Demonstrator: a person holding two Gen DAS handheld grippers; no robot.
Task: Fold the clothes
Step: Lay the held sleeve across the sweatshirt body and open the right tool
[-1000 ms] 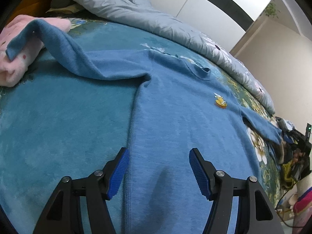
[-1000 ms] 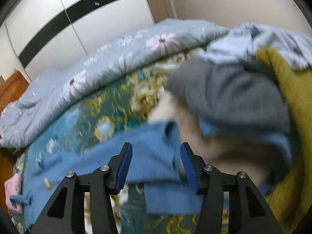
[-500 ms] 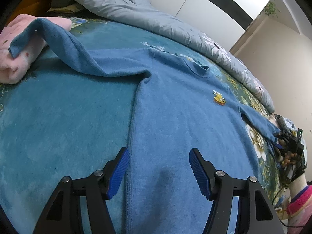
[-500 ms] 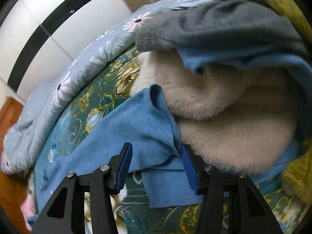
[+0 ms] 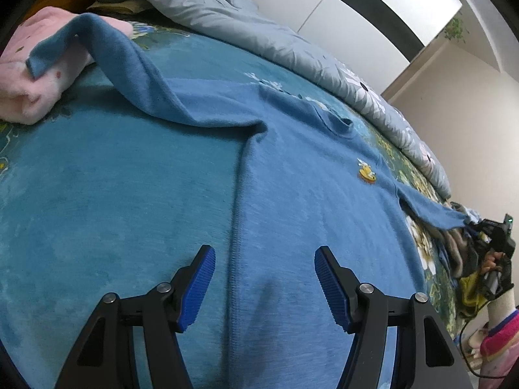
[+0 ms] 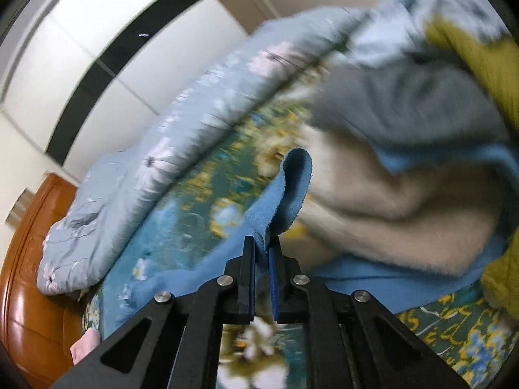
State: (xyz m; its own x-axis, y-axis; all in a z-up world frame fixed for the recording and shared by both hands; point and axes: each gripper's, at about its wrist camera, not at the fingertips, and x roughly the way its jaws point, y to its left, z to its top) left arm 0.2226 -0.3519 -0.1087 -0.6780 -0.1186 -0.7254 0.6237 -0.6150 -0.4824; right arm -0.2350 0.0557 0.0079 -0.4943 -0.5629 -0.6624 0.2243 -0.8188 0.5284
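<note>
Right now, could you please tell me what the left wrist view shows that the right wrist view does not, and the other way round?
Only the left wrist view shows the sweater's spread body with its small yellow badge, one sleeve draped over a pink garment, and the open left tool hovering above the sweater's side edge. Only the right wrist view shows the right tool, whose jaws have just been closing, pinching the other sleeve's cuff, with cream, grey and mustard clothes piled behind. Both show the blue sweater, the floral bedspread and the pale quilt.
</note>
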